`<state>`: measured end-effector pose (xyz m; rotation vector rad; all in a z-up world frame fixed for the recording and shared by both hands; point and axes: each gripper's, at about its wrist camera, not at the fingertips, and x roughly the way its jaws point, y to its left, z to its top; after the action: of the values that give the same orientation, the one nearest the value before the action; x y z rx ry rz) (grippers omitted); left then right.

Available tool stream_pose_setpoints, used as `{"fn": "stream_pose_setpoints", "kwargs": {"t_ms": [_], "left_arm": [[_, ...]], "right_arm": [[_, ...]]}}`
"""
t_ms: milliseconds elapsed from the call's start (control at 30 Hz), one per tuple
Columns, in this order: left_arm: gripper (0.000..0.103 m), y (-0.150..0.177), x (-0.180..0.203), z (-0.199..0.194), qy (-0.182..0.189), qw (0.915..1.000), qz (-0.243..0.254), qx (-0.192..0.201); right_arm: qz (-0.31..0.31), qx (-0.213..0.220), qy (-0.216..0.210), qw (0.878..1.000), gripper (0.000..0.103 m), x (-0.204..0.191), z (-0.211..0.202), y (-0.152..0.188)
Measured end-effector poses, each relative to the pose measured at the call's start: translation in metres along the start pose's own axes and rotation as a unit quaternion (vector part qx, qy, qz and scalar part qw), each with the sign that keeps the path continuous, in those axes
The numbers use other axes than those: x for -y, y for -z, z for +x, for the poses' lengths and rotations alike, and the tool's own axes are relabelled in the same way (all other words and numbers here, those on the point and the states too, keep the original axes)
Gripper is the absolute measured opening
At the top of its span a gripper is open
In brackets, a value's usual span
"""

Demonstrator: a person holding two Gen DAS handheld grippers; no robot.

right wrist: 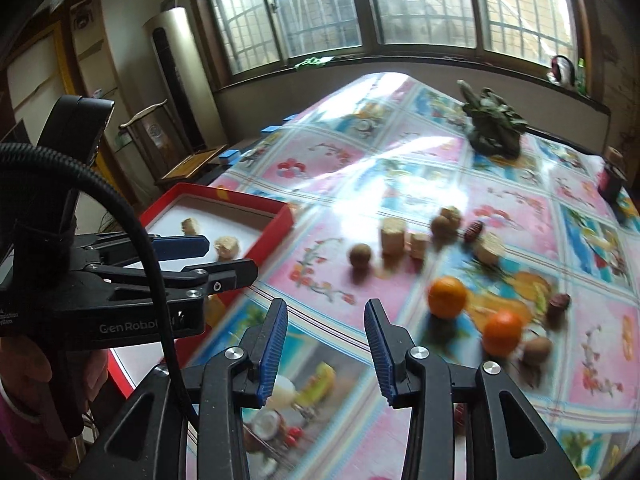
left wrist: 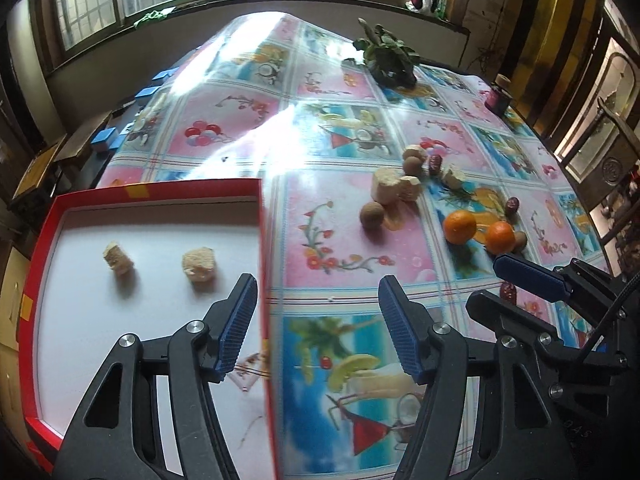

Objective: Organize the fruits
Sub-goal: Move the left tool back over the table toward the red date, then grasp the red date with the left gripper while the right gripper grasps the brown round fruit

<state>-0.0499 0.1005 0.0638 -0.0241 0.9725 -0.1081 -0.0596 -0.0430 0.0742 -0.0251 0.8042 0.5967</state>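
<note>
Left wrist view shows your left gripper (left wrist: 318,330) spread wide and empty, straddling the right wall of the red tray (left wrist: 266,264), whose long axis runs away from you toward the window. Two pale chunks (left wrist: 200,264) lie inside. Your right gripper (right wrist: 326,344) is also parted and empty, aimed past two oranges (right wrist: 447,296) on the tablecloth (right wrist: 320,168).

Left gripper (left wrist: 318,326) gapes empty above the red tray (left wrist: 160,192) edge, two oranges (left wrist: 460,227) beyond
</note>
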Motion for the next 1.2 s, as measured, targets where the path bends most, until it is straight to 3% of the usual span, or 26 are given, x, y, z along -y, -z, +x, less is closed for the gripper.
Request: {"fn": "stream_pose_setpoints", "kwargs": {"t_ms": [400, 700, 1067, 1200], "left_arm": [[0.063, 0.004, 0.085, 0.020, 0.064, 0.9955, 0.062, -0.031], [0.063, 0.012, 0.141, 0.045, 0.081, 0.9889, 0.112, -0.055], [0.062, 0.018, 0.167, 0.065, 0.080, 0.9844, 0.142, -0.067], [0.029, 0.017, 0.166, 0.065, 0.070, 0.9844, 0.152, -0.054]], "right_arm": [[0.057, -0.013, 0.091, 0.994, 0.044, 0.084, -0.055, 0.061], [0.096, -0.004, 0.094, 0.991, 0.044, 0.116, -0.069, 0.078], [0.110, -0.001, 0.085, 0.990, 0.044, 0.130, -0.067, 0.081], [0.108, 0.000, 0.082, 0.991, 0.044, 0.131, -0.066, 0.078]]}}
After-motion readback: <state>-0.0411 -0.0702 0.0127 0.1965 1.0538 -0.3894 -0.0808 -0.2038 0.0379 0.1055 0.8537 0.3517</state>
